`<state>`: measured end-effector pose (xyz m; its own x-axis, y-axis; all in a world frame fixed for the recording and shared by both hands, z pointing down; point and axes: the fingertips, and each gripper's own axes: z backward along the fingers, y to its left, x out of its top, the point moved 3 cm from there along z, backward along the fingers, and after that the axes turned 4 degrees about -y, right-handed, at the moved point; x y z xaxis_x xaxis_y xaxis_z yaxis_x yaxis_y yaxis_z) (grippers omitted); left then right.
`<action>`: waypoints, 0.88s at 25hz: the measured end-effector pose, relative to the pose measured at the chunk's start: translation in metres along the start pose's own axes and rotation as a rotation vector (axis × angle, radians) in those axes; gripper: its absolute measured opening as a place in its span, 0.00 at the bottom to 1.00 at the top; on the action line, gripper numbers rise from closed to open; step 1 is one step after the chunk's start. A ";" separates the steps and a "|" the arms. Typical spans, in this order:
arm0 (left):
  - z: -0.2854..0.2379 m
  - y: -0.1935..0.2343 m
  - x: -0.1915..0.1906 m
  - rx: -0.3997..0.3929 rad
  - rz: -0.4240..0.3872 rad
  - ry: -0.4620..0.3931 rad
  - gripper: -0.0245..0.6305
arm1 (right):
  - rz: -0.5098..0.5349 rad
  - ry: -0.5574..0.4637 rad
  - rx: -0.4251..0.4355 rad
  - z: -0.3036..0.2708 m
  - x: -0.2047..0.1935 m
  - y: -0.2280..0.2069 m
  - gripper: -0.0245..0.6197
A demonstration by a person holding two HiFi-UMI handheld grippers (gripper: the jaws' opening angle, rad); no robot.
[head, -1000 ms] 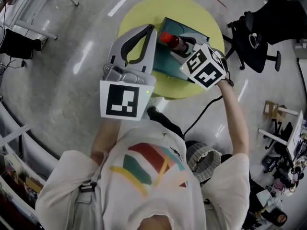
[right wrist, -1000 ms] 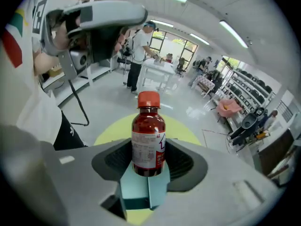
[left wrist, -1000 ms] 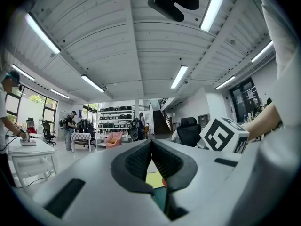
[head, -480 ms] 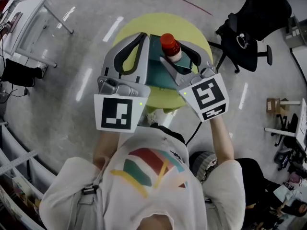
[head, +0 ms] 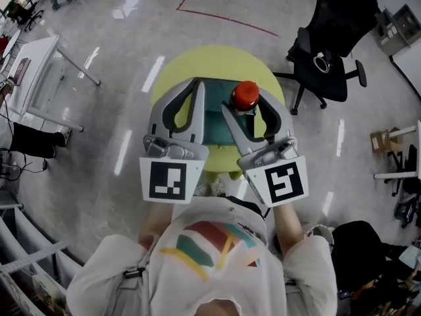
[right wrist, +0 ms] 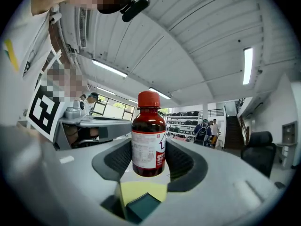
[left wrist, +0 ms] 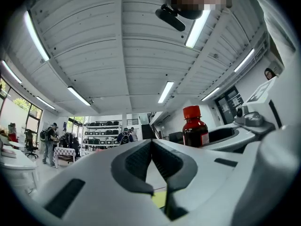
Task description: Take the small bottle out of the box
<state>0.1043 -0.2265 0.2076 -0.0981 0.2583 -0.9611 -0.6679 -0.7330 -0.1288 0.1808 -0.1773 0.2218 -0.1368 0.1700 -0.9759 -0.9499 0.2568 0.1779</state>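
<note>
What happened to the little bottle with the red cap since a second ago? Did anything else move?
The right gripper lifted the small bottle up out of the teal box and turned it from tilted to upright. It now hangs above the box. The jaws were already on it and did not let go. The left gripper stayed shut and empty by the box, and the box stayed on the yellow table.

Bottle look: I see a small bottle (right wrist: 148,135) of dark red-brown glass with a red cap and a white printed label.
Bottle pose: upright, cap on and pointing up.
Bottle place: the jaws of my right gripper (head: 247,107) press on its body from both sides, and it hangs above the box without touching it.
Box look: teal box (head: 217,122), open at the top.
Box place: flat on the round yellow desk (head: 197,64), directly below the bottle. Its inside is mostly hidden from me.
</note>
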 end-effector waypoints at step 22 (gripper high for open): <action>-0.009 -0.021 0.002 -0.066 0.010 -0.020 0.06 | -0.054 -0.070 -0.262 0.047 0.010 -0.031 0.36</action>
<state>0.1247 -0.2161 0.2062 -0.1198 0.2624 -0.9575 -0.6167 -0.7755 -0.1354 0.2222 -0.1385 0.2122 -0.0725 0.2306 -0.9703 -0.9969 0.0136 0.0777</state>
